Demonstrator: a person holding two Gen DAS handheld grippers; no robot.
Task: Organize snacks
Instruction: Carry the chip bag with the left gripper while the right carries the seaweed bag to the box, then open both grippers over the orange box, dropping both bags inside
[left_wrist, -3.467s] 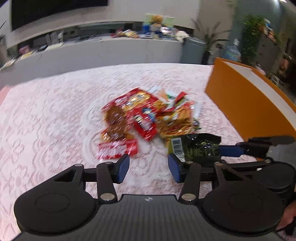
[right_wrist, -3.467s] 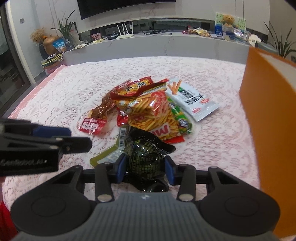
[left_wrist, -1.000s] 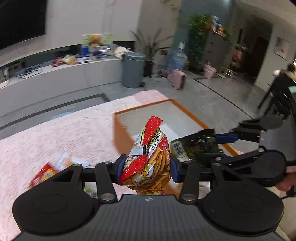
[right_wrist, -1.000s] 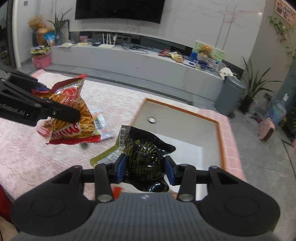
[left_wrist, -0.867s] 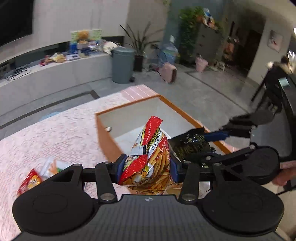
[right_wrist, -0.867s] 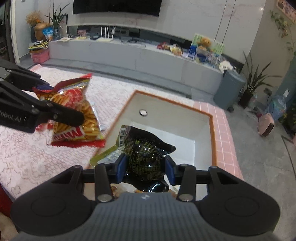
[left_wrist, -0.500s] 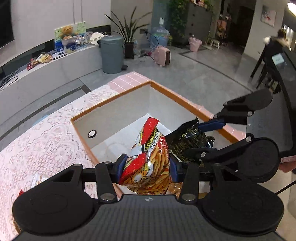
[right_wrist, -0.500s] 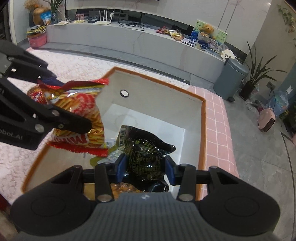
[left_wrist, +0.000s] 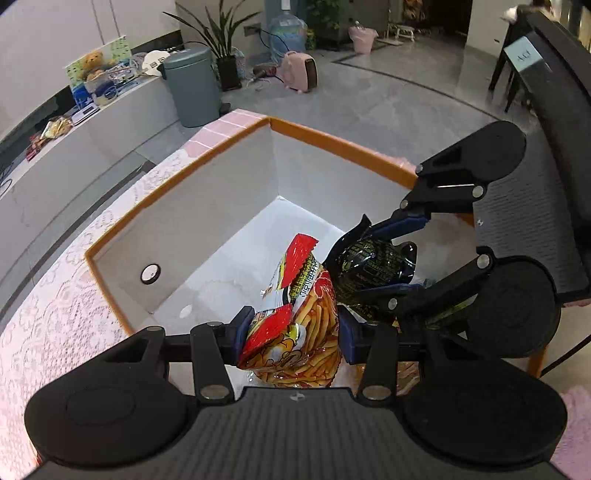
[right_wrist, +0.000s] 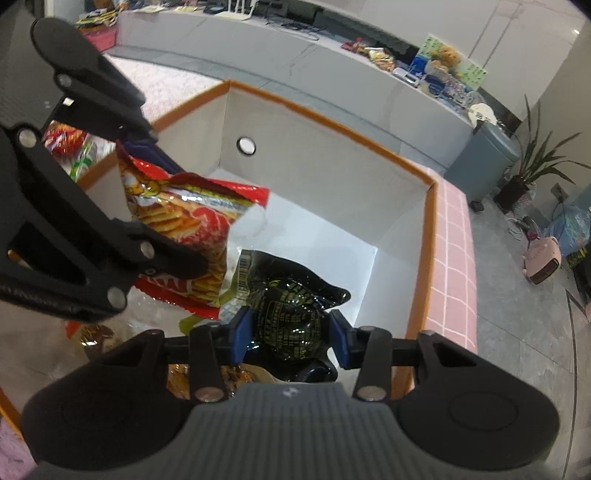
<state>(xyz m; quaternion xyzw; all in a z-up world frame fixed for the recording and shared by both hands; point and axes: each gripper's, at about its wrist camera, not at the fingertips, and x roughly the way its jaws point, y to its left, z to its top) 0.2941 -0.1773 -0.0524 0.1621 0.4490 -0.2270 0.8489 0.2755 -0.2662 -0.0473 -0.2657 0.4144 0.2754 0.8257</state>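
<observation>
While both views show the box (left_wrist: 332, 142), only the right shows loose snacks (right_wrist: 70, 146) outside.

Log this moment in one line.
left gripper: grips fries bag | right gripper: grips black packet | both above box

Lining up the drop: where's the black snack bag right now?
The black snack bag is clamped in the right gripper, held over the orange-rimmed box, just right of the red fries bag in the left gripper.
</observation>
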